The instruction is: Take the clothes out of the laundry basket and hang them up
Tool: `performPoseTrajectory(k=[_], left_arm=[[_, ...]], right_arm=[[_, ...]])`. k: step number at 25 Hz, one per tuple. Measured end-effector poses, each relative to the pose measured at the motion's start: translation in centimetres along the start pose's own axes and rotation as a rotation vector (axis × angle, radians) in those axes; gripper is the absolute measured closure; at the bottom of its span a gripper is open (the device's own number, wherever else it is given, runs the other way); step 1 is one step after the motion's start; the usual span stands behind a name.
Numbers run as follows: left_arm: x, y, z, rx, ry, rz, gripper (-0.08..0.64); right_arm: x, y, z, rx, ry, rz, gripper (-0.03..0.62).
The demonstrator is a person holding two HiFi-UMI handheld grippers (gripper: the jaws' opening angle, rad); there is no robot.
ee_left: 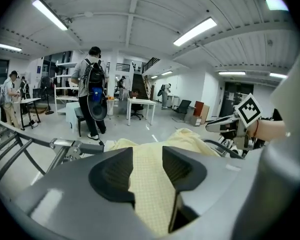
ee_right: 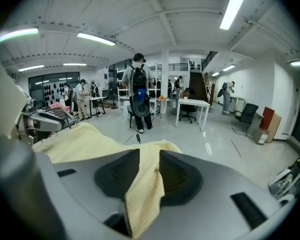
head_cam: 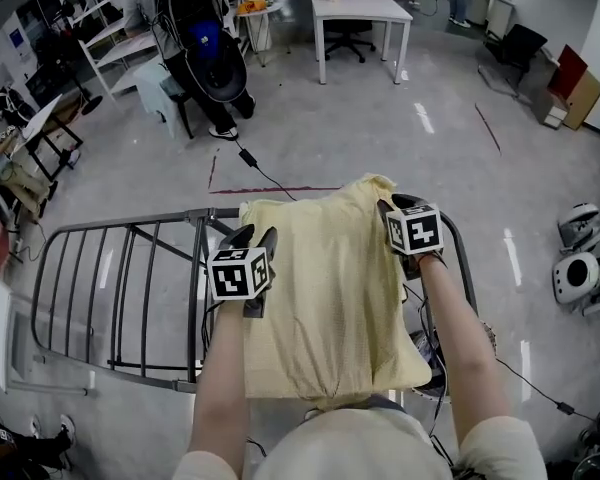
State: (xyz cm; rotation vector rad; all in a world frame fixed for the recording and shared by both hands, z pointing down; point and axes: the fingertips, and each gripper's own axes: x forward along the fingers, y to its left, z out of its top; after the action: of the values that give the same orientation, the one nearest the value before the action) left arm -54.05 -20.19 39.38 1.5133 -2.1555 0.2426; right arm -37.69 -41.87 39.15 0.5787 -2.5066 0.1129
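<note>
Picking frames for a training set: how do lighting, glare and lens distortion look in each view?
Head view: even overhead light, pale glare streaks on the floor, room curved toward the edges by the wide lens. Left gripper view: black corners, ceiling lamp blown out. Right gripper view: same curving, yellow cloth sharp between the right tongs.

Ceiling strip lights (ee_left: 197, 30) give bright, even light, with pale glare streaks on the grey floor (head_cam: 450, 158) and soft shadows. The yellow cloth (head_cam: 330, 288) looks sharp; both gripper views bend strongly toward dark corners.
</note>
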Motion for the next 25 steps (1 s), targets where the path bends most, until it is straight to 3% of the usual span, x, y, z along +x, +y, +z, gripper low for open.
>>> performPoseTrajectory(k=[9, 20, 25], left_arm=[[-7.5, -2.6, -2.5, -0.030, -0.056, -0.050, 0.506], [-17.3, -5.8, -7.1, 0.036, -0.112, -0.080, 0.548], [-20.7, -7.8, -10.0, 0.006, -0.121, -0.140, 0.549]], right_arm=[[-8.6, 6.0, -0.8, -0.021, -0.155, -0.058, 0.591], [-19.1, 14.9, -3.6, -0.093, -0.301, -0.072, 0.591], [-23.2, 17.5, -6.3, -0.045, -0.328, -0.071, 0.591]])
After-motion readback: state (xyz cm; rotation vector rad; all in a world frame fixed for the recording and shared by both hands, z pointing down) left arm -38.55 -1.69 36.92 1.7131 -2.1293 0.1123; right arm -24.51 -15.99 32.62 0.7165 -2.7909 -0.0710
